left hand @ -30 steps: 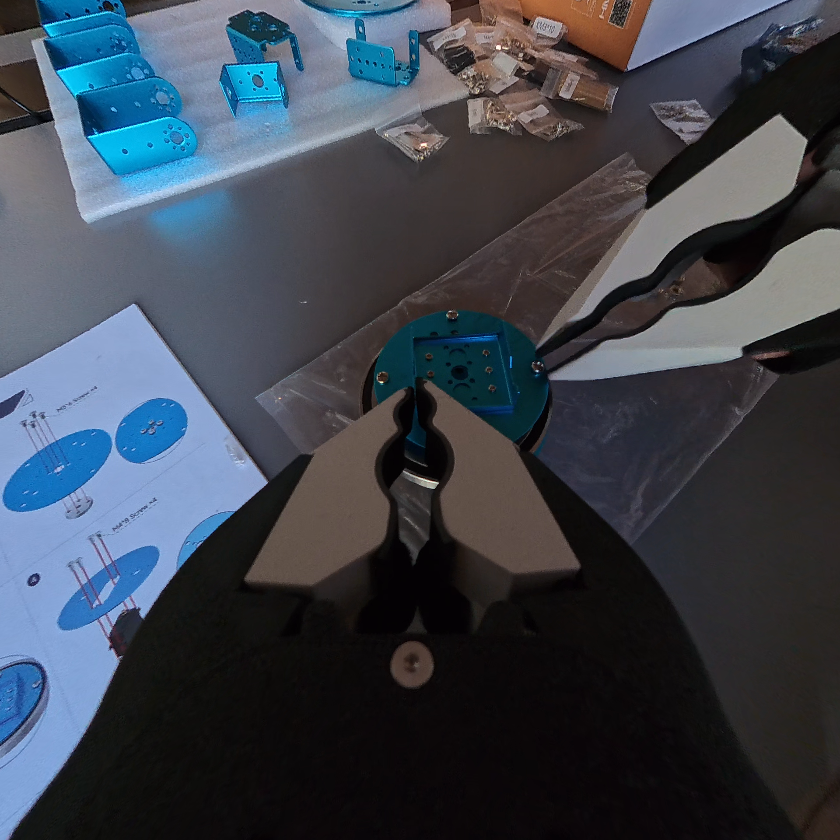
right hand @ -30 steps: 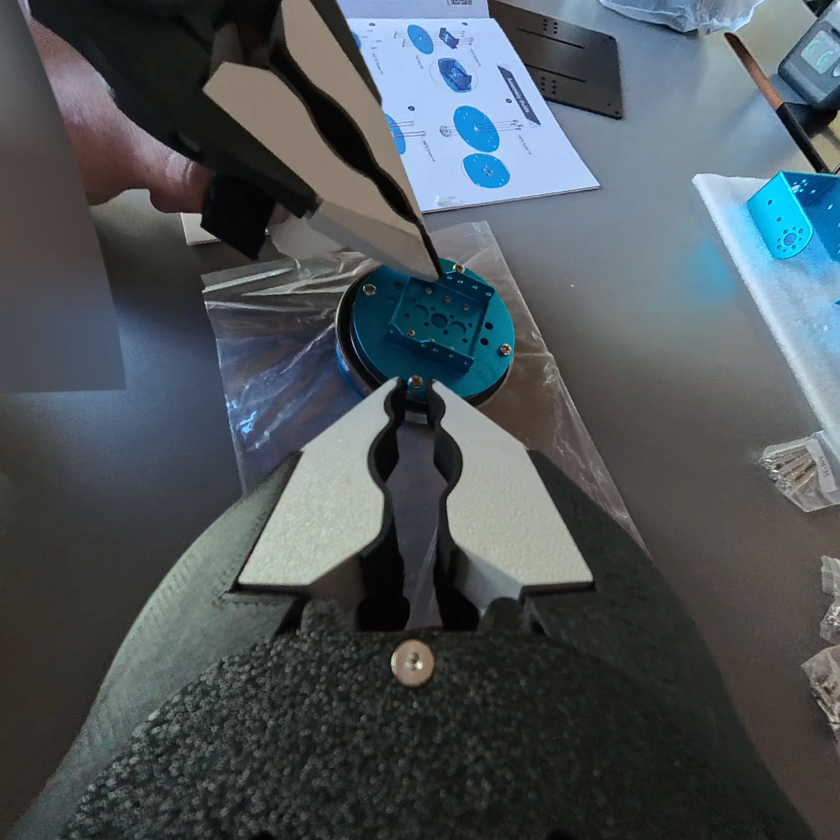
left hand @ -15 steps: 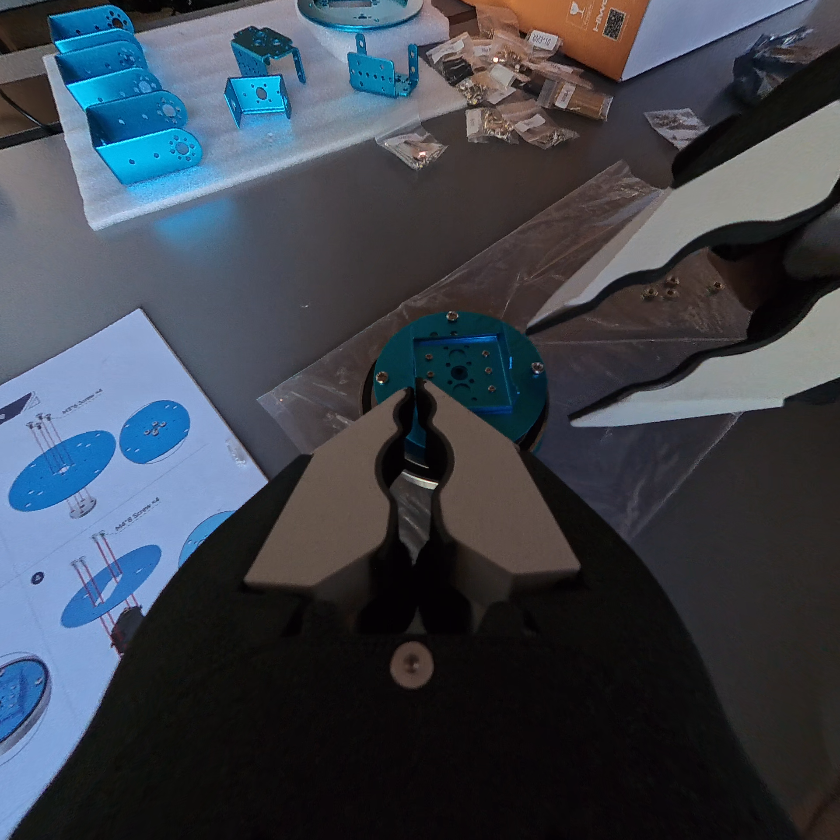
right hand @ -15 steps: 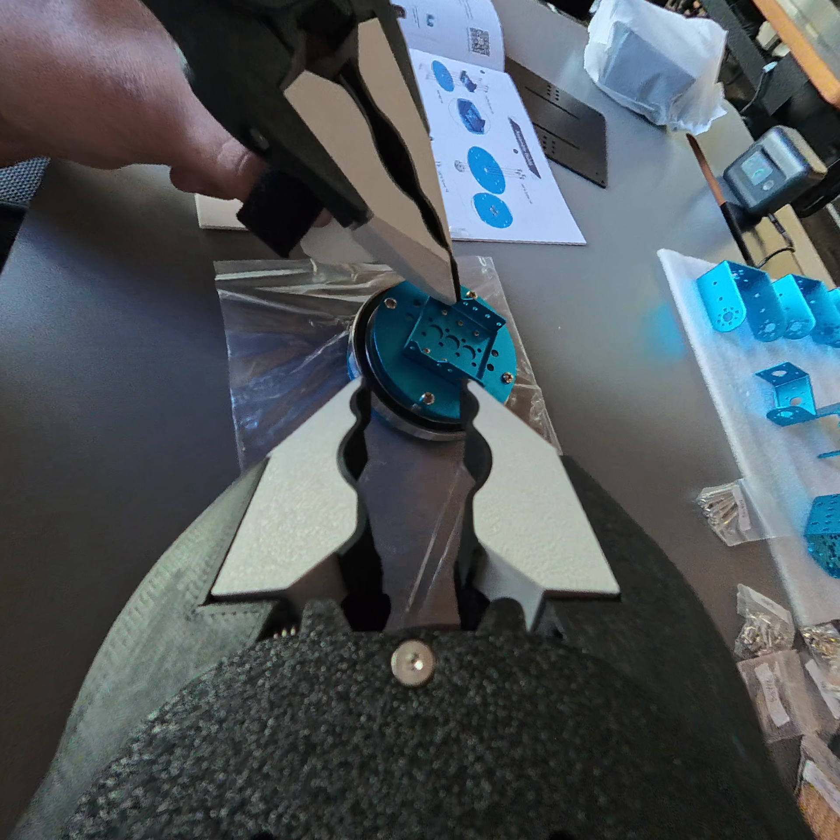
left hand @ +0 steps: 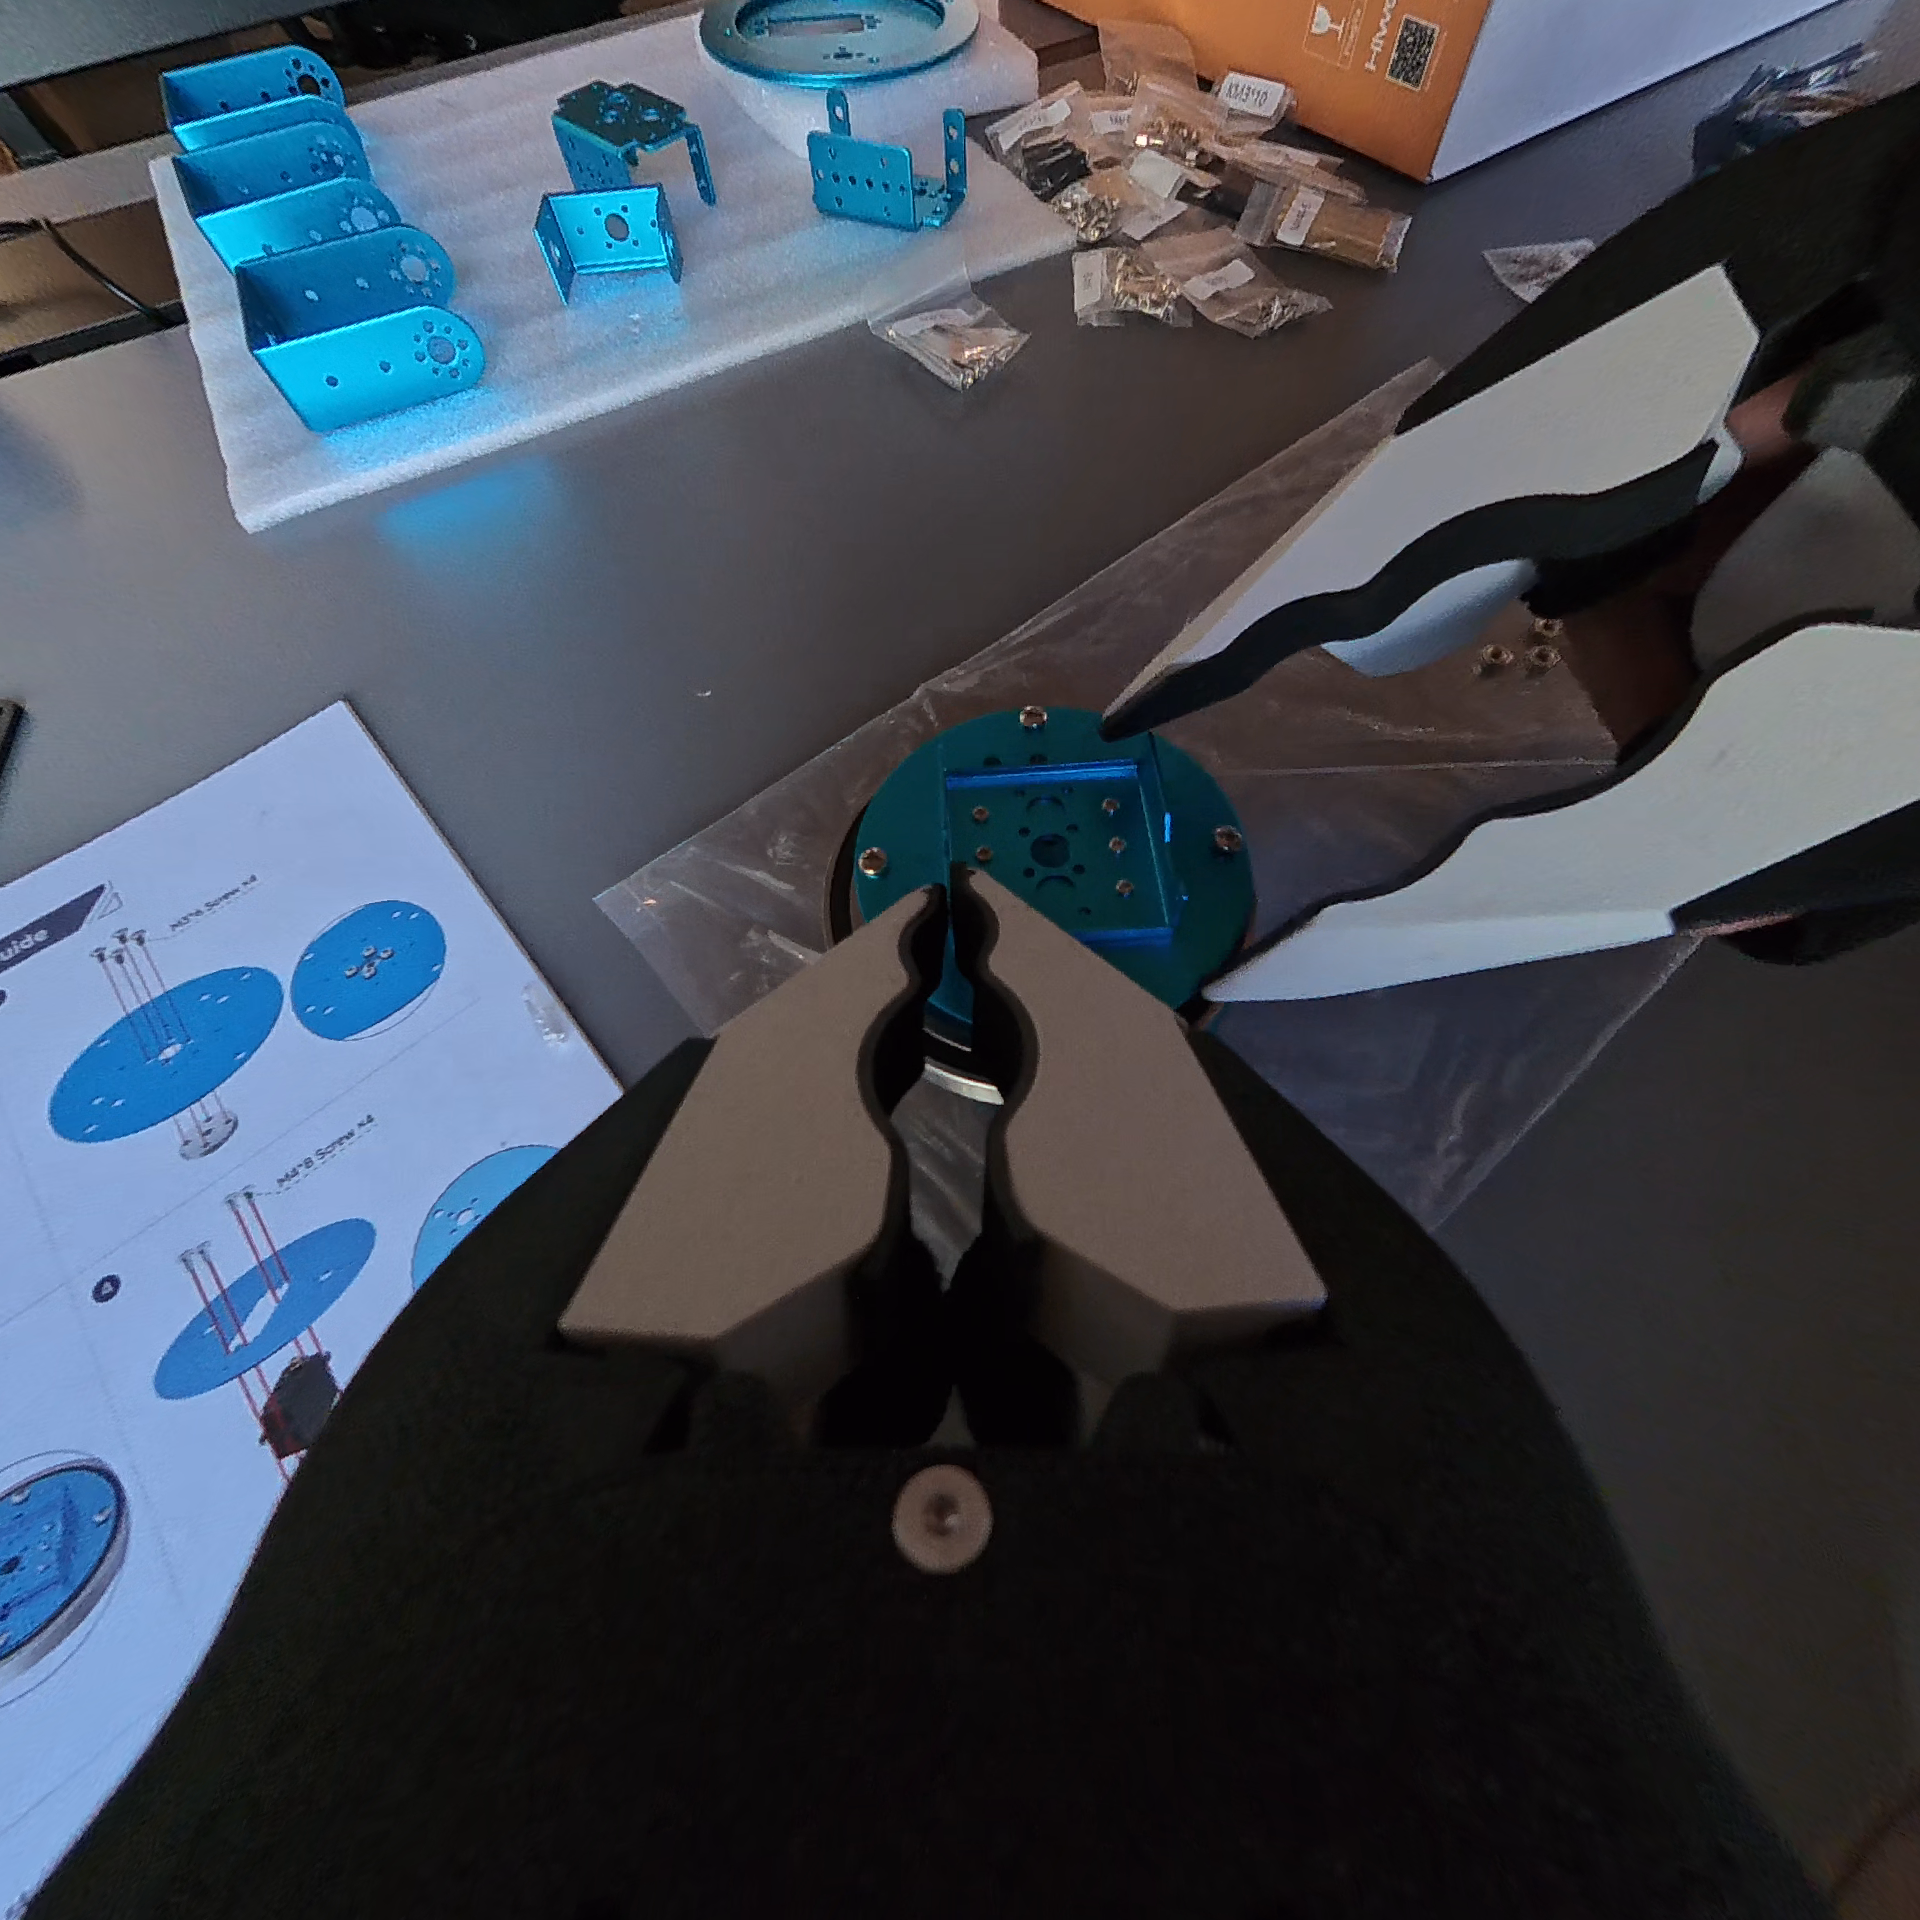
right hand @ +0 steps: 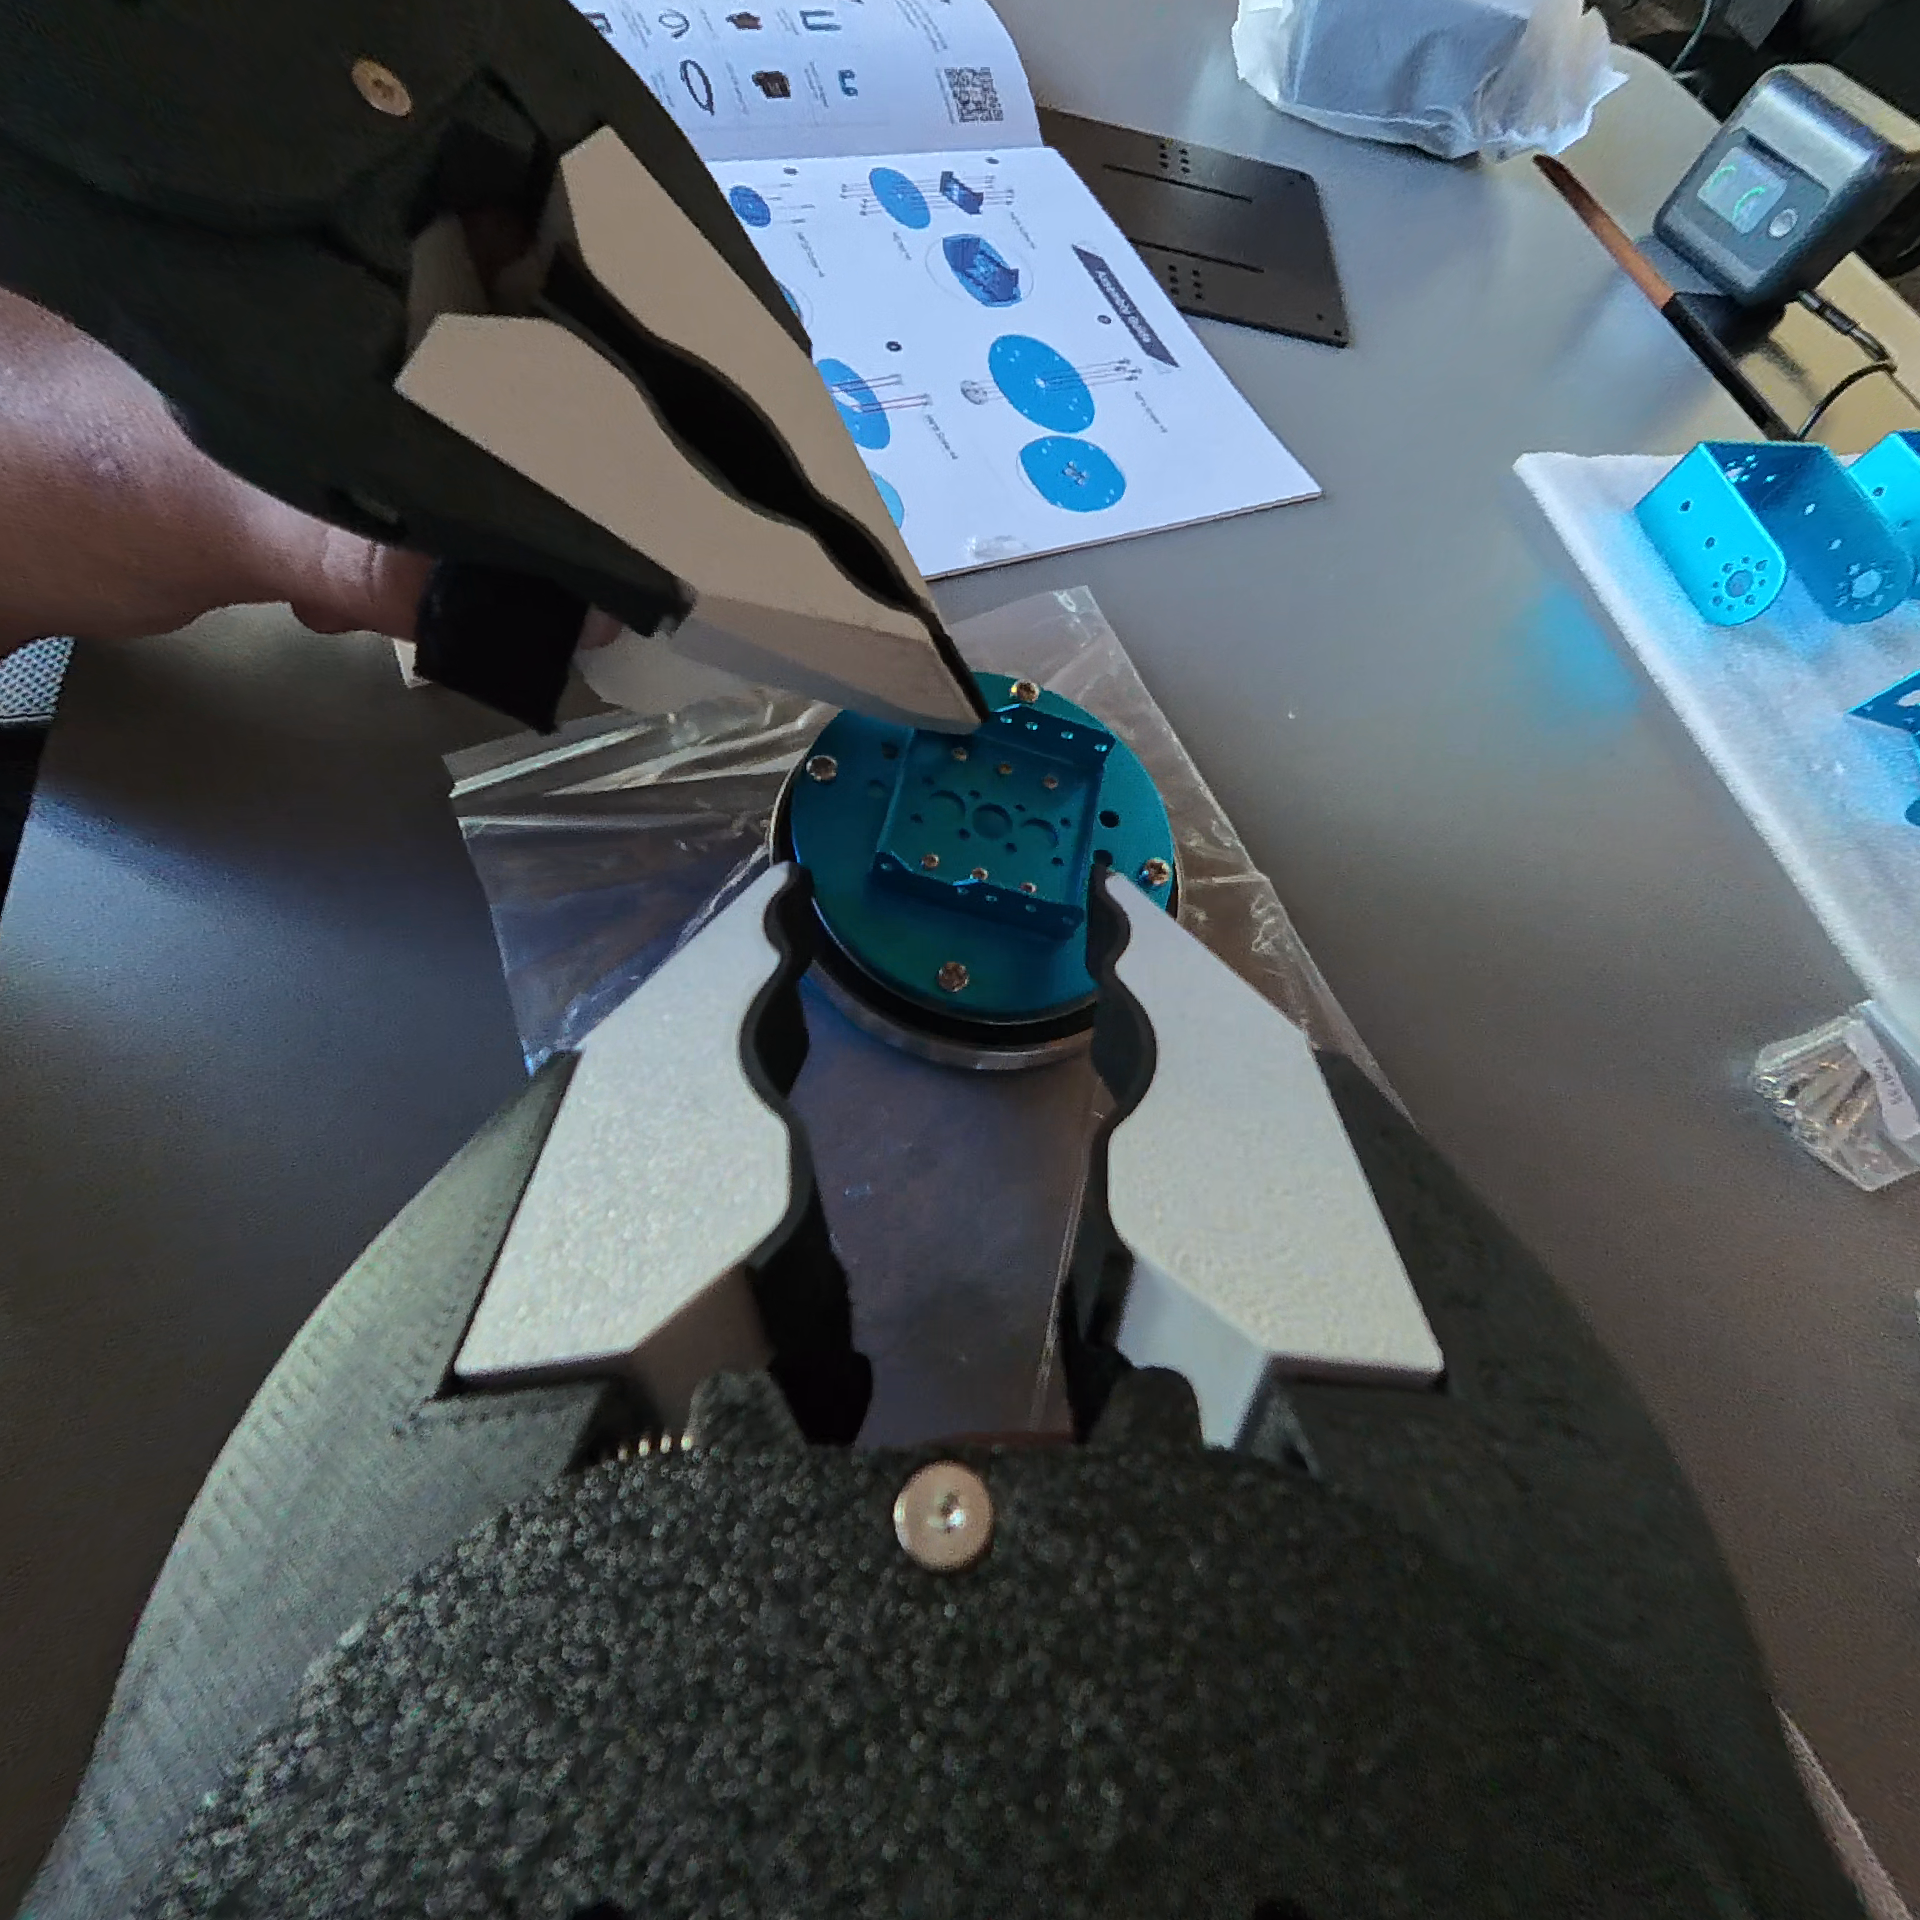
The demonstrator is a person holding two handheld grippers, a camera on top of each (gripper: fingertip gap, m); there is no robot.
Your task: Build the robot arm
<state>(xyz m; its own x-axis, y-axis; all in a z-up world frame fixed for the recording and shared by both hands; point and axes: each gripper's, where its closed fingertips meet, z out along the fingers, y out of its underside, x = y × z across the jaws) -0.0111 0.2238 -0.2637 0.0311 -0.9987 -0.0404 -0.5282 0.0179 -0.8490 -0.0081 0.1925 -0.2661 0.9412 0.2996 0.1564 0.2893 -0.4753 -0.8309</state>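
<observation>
On the clear bag [right hand: 623, 831] on the desk [left hand: 727, 582], the blue disc [right hand: 966, 935] lies straight ahead between the right gripper [right hand: 940, 883]'s spread, empty fingers, while the left gripper [left hand: 951, 896], fingers pinched together, touches the disc's bracket [right hand: 987, 821].

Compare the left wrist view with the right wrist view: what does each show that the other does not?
Only the left wrist view shows the orange box and the blue ring on white foam. Only the right wrist view shows the black plate, a small grey device and a hand. Both show the blue disc on a clear bag, the booklet, the shut left gripper and the open right gripper.
</observation>
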